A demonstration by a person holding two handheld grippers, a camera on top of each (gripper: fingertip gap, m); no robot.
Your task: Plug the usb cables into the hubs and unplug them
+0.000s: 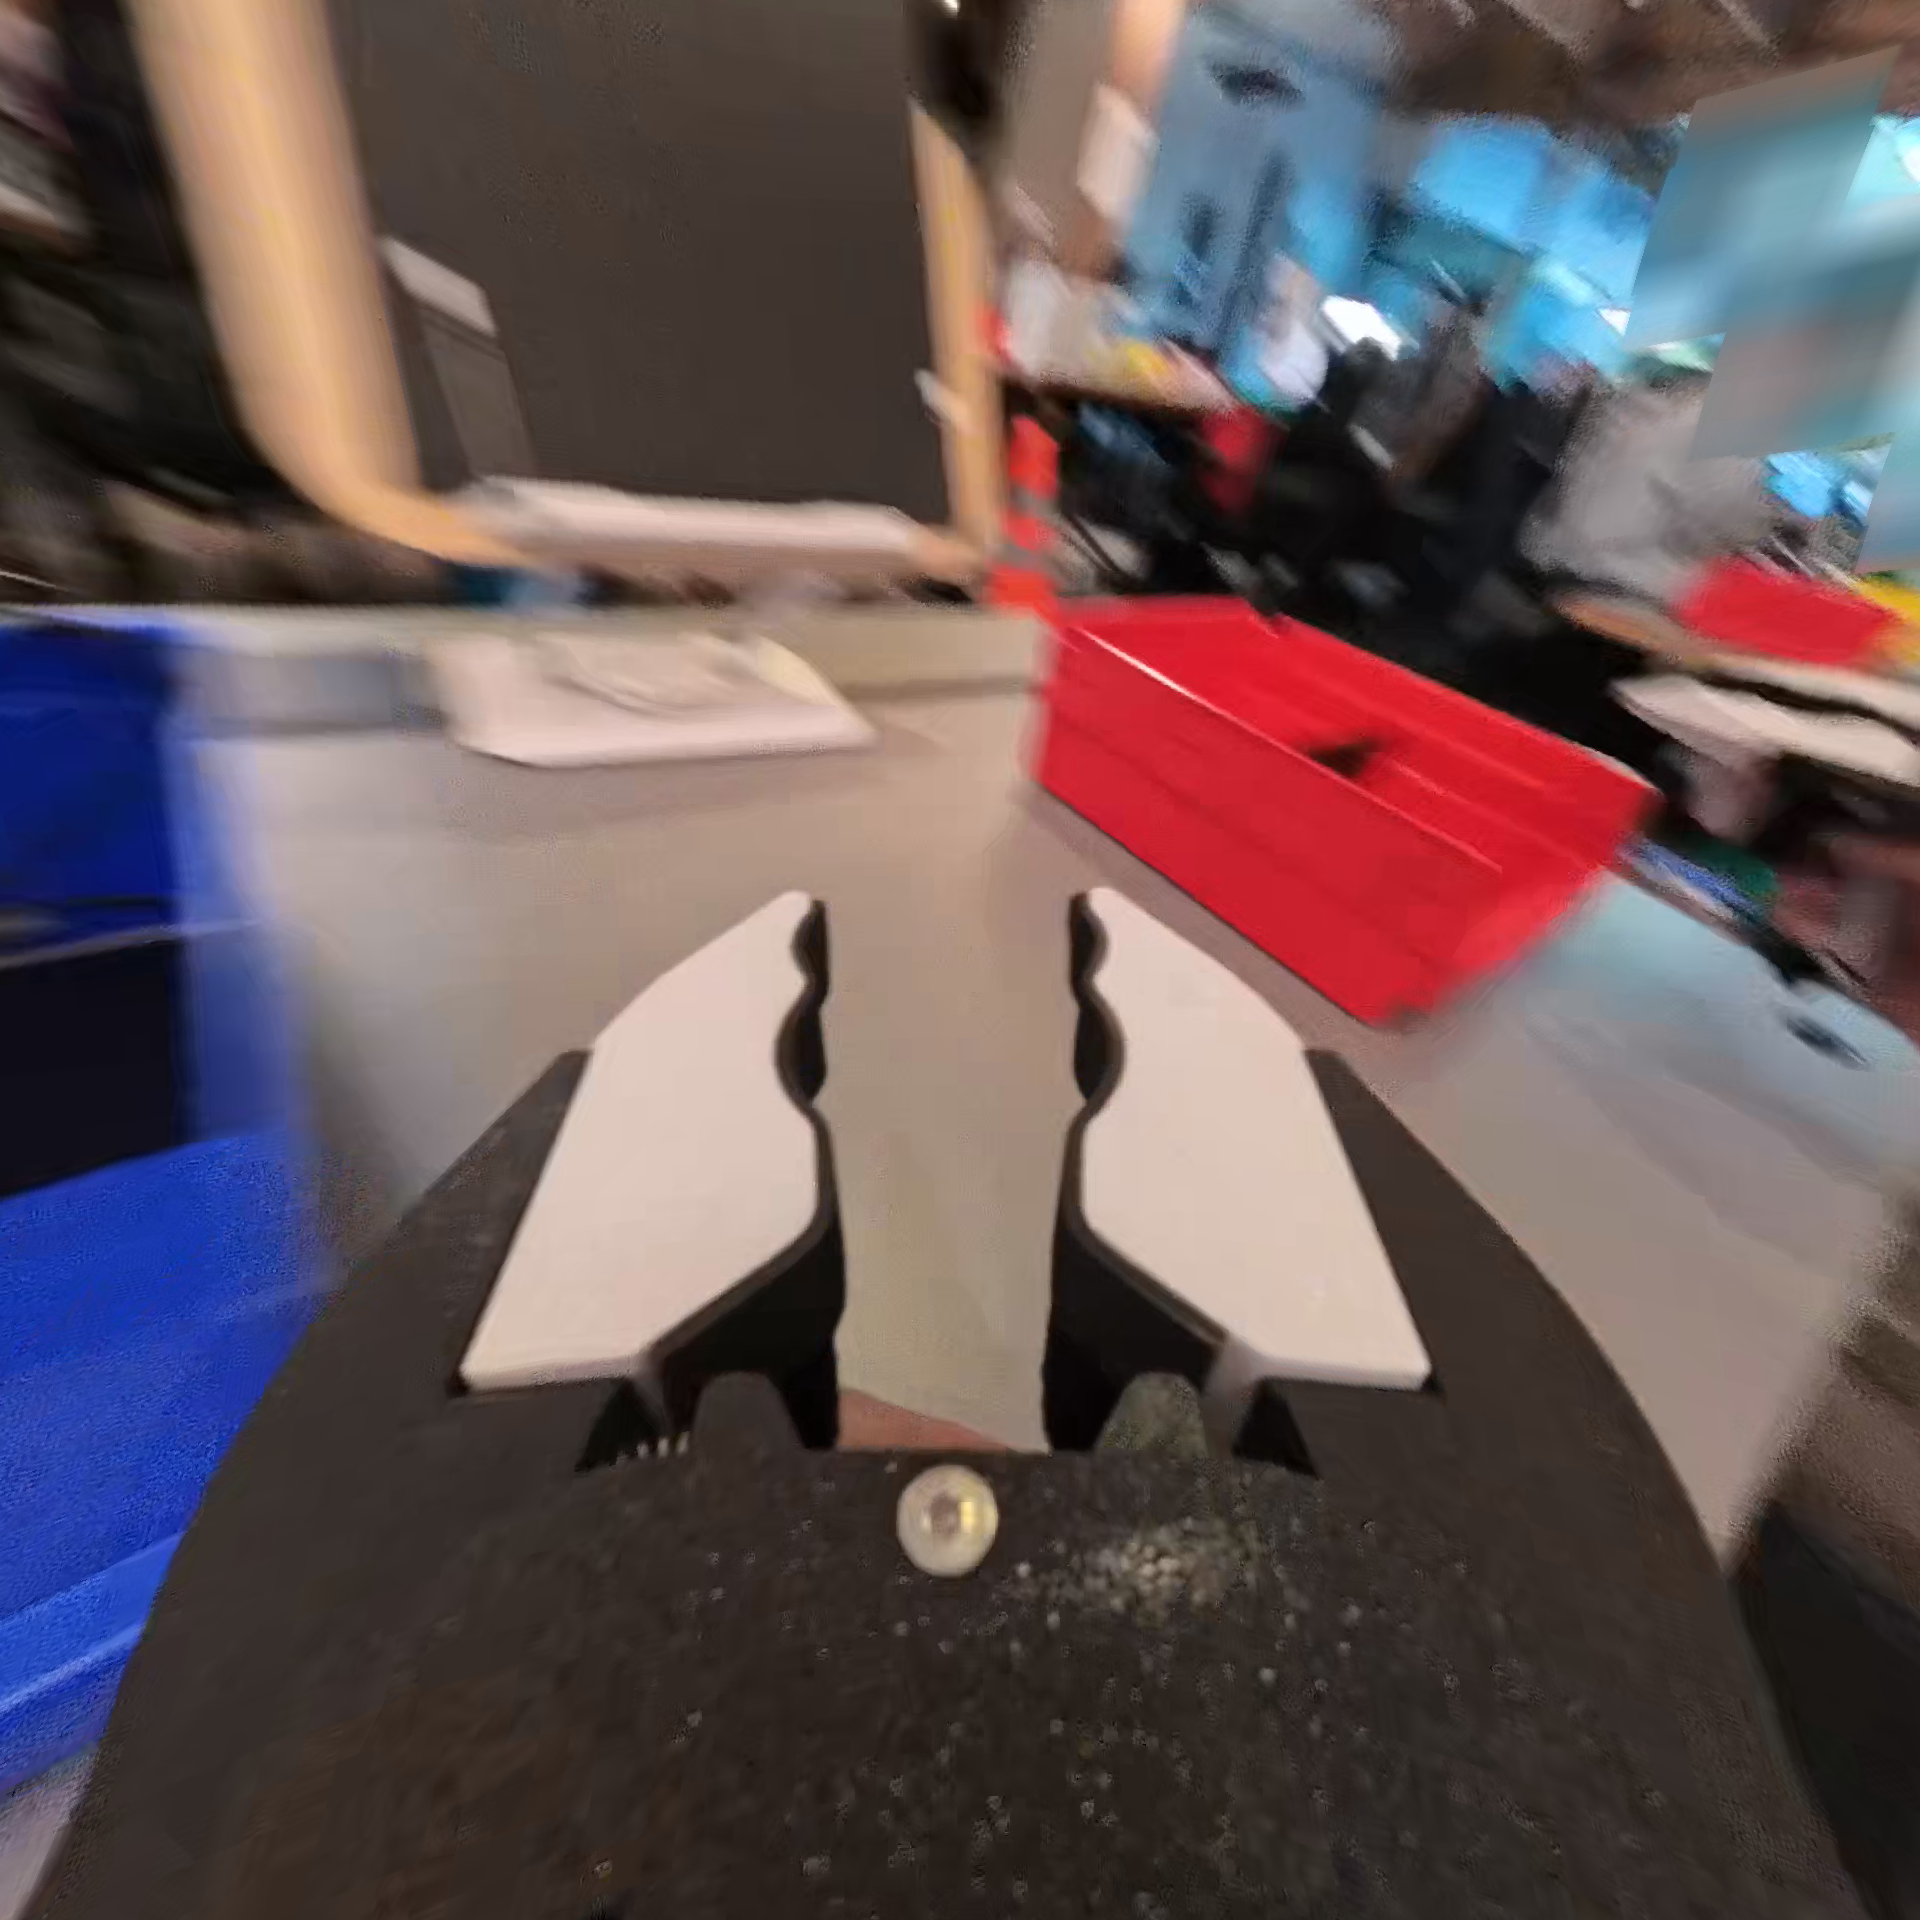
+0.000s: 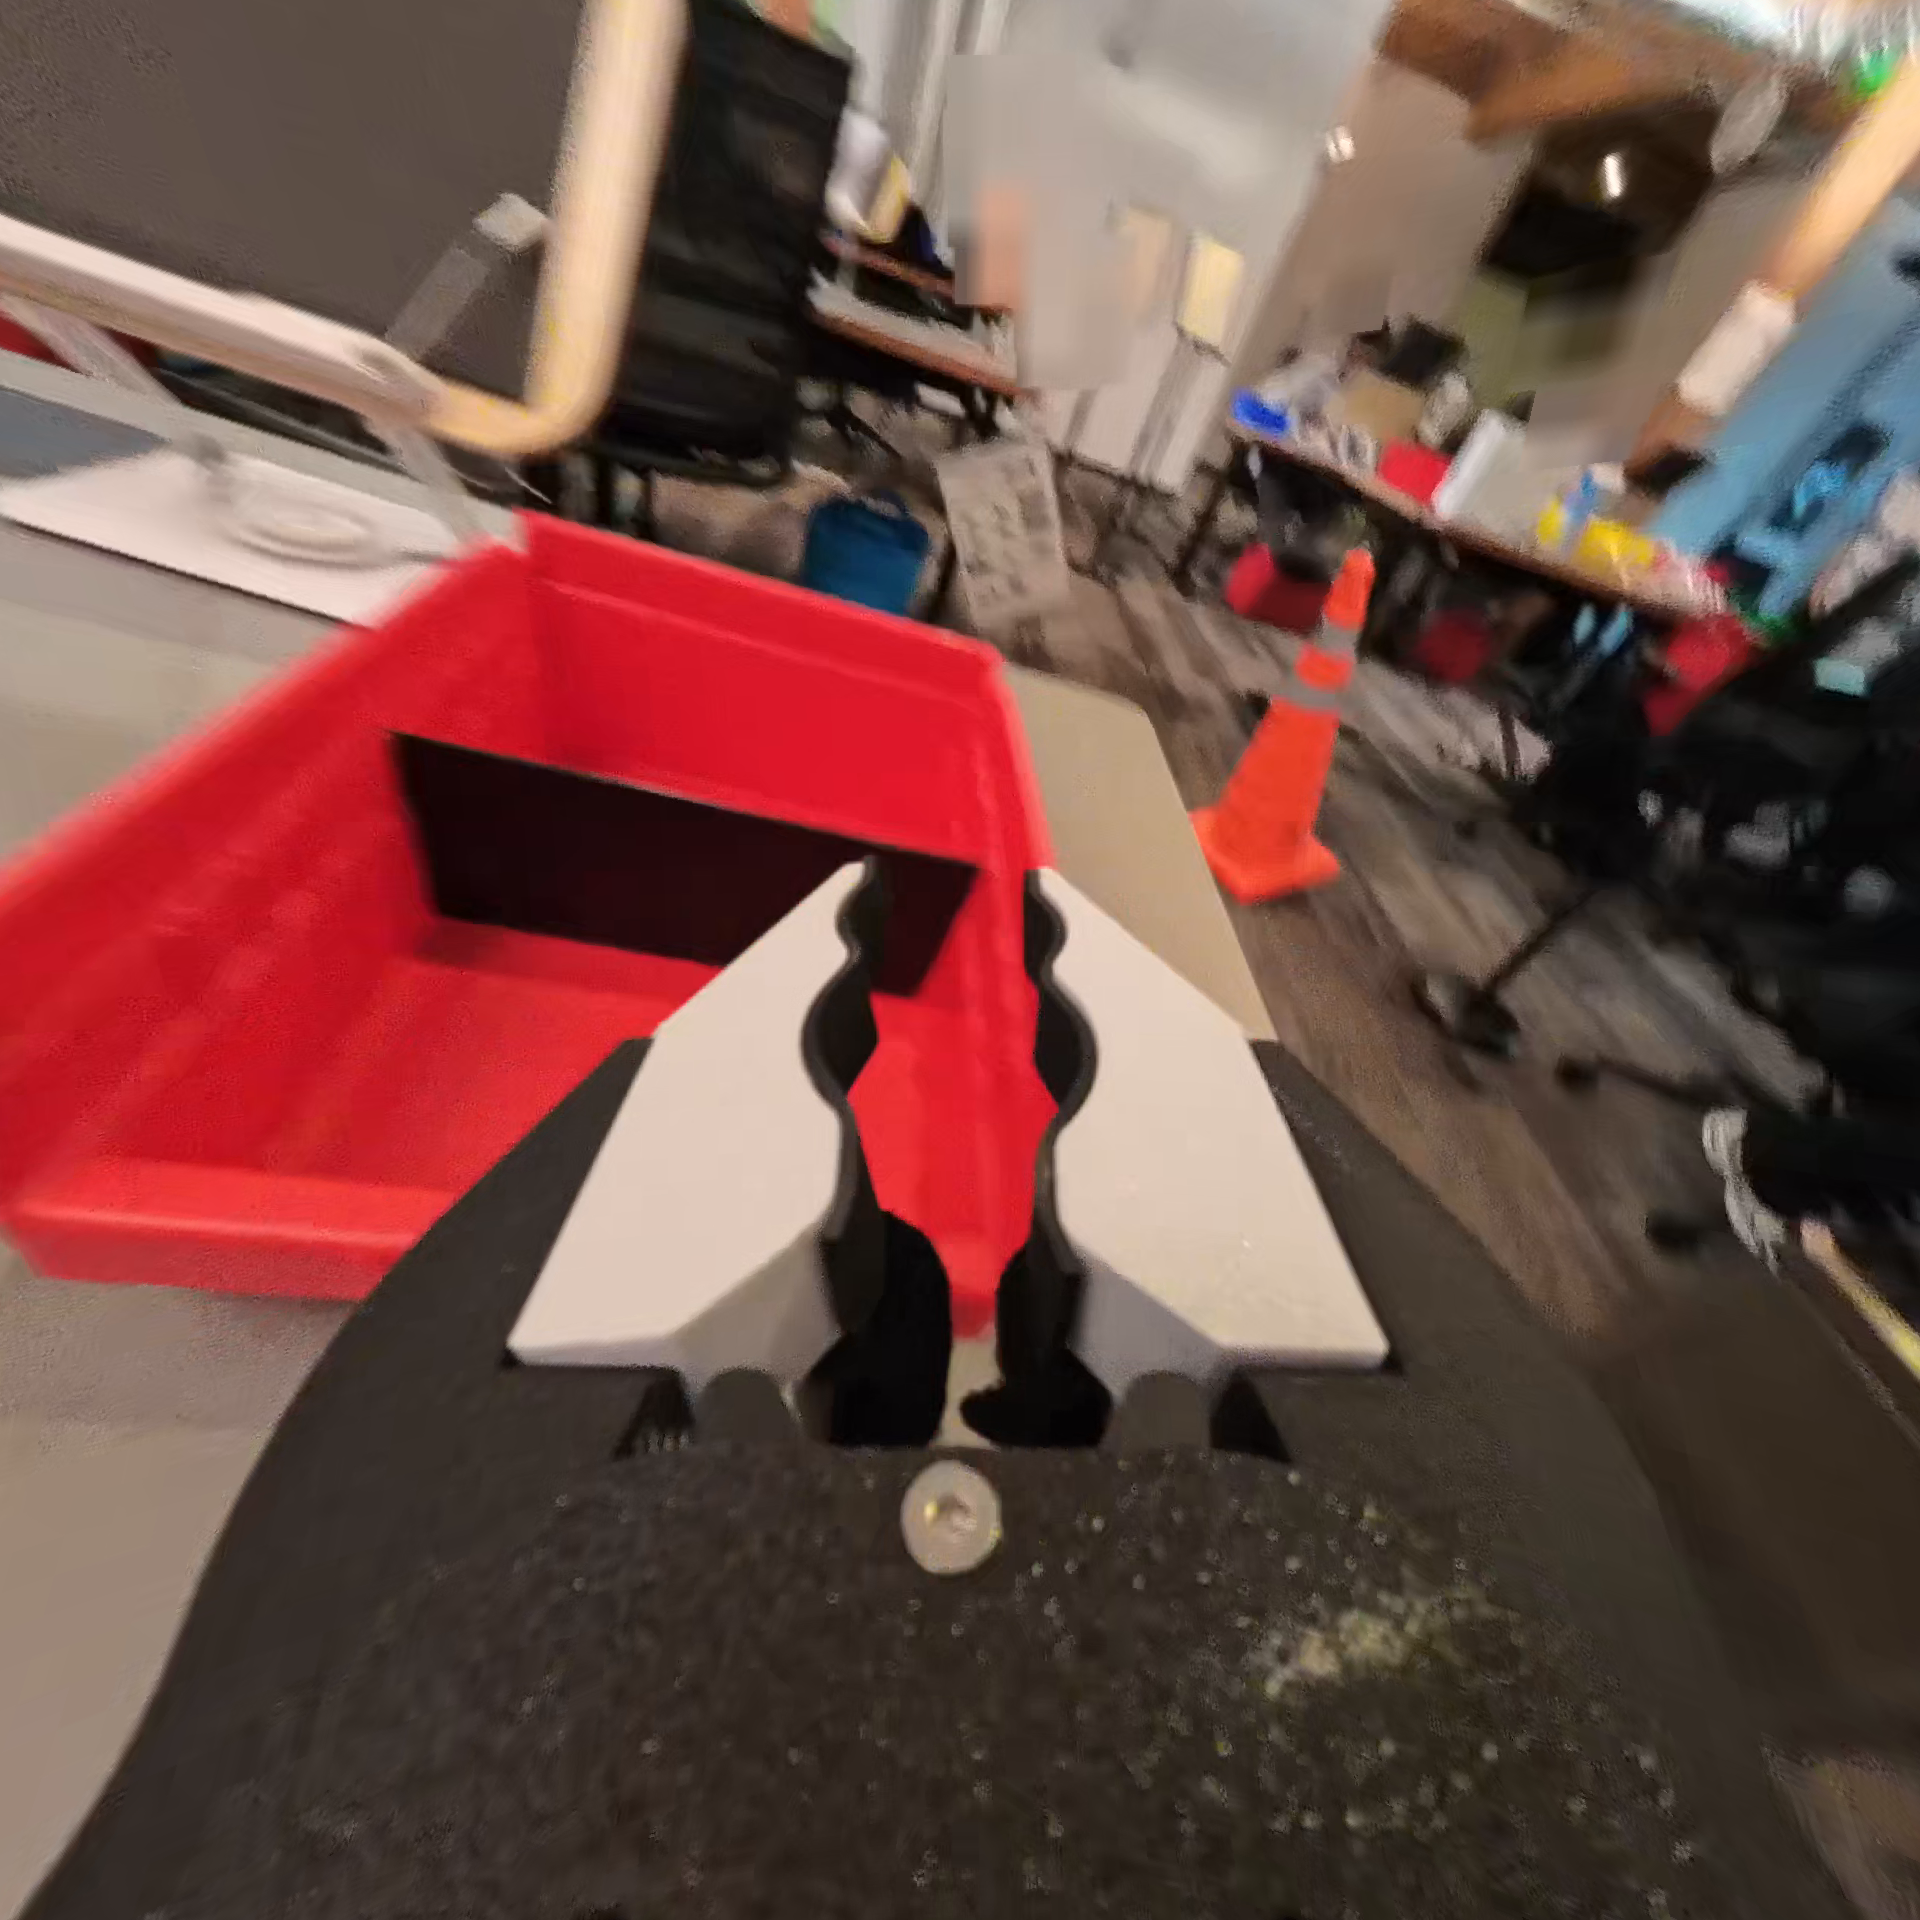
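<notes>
Item 1, left tool: jaws apart, nothing between them, only bare grey worktop showing through the gap. Held low over the surface and pointing toward 12 o'clock.

Item 2, right tool: jaws apart with a narrower gap, nothing clamped. The red of the bin shows between the fingers, which sit in front of that bin's near right corner.

Item 3, red bin: open-topped, on the worktop, filling the right wrist view from 9 to 12 o'clock. The visible part of its floor is bare, with a dark shadowed recess at the far end. The same bin appears in the left wrist view at 2 o'clock, side on.

Item 4, blue bin: at 9 o'clock in the left wrist view, heavily blurred, contents not visible.

Item 5, white papers or flat pad: at 11 o'clock on the far worktop, blurred.

Item 6, orange traffic cone: on the floor beyond the worktop edge, 1 o'clock in the right wrist view.

Item 7, usb cables and hubs: not visible in either view, so their place cannot be told.

Progress, as a judgement: either nothing has been picked up yet or all is already put away; the pictures do not settle which
</notes>
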